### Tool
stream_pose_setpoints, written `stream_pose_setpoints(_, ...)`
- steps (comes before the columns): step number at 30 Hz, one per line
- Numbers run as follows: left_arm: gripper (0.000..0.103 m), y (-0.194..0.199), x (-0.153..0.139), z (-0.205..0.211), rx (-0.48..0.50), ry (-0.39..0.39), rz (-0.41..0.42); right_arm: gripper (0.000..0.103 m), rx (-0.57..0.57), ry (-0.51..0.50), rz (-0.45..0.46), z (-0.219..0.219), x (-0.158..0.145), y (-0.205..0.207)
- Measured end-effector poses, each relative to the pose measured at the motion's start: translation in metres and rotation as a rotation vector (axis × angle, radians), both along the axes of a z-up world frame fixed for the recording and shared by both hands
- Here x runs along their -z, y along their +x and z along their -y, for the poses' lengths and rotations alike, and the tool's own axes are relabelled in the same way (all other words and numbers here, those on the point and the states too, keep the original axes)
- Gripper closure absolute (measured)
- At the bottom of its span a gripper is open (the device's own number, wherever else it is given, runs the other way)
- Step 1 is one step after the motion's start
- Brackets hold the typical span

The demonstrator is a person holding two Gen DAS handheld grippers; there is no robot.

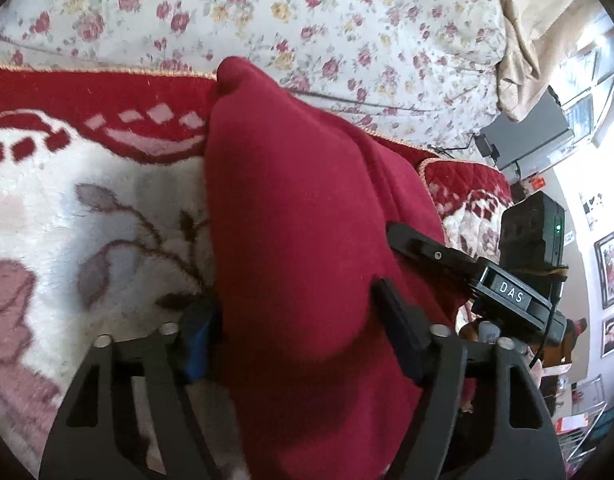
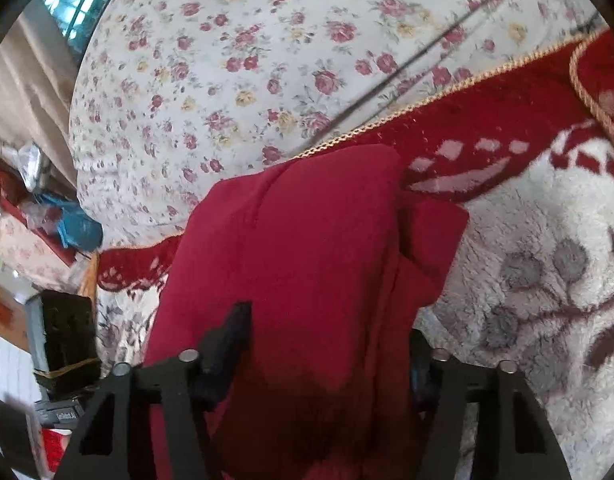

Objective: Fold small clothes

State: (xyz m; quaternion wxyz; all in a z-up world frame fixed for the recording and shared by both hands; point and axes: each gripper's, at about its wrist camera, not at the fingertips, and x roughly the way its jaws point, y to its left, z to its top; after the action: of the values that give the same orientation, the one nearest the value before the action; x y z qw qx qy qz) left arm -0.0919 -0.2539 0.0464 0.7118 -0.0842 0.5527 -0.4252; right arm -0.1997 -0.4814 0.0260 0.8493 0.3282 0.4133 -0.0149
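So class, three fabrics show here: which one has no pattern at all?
The plain red garment lying between the gripper fingers. The fluffy blanket under it has a red border and flower motifs, and the bedsheet behind is covered in small roses.

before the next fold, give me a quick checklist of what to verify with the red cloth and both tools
1. Dark red knit garment between the left tool fingers: ok, cloth fills the gap.
2. Garment between the right tool fingers: ok, cloth runs through them.
3. Firm pinch on either side: cannot tell, the cloth hides the pads.
4. Garment lying flat: not ok, it is bunched and raised in a hump.
5. Landing surface: ok, the red and white plush floral blanket lies under the garment.
6. The two tools clear of each other: ok, the right tool shows beside the left in the left wrist view, apart.
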Motion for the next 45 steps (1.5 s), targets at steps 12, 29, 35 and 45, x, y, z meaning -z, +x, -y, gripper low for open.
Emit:
stream_pose_setpoints(12,0.041,-0.048,-0.026,-0.101,-0.103,0.184,0.0,0.045,-0.176,-0.024,-0.067,-0.09,-0.028,-0.007)
stream_pose_setpoints(29,0.039,-0.082,-0.035,-0.111,-0.257,0.301,0.329,0.059,-0.256,-0.376,-0.081,-0.153,-0.033,-0.047)
stream_pose_setpoints(35,0.039,-0.093,-0.043,-0.105,-0.259,0.358,0.427,0.059,-0.24,-0.389,-0.063,-0.16,-0.038,-0.06)
stream_pose_setpoints(45,0.039,-0.109,-0.054,-0.117,-0.315,0.358,0.5,0.053,-0.122,-0.346,0.013,-0.159,-0.074,-0.086)
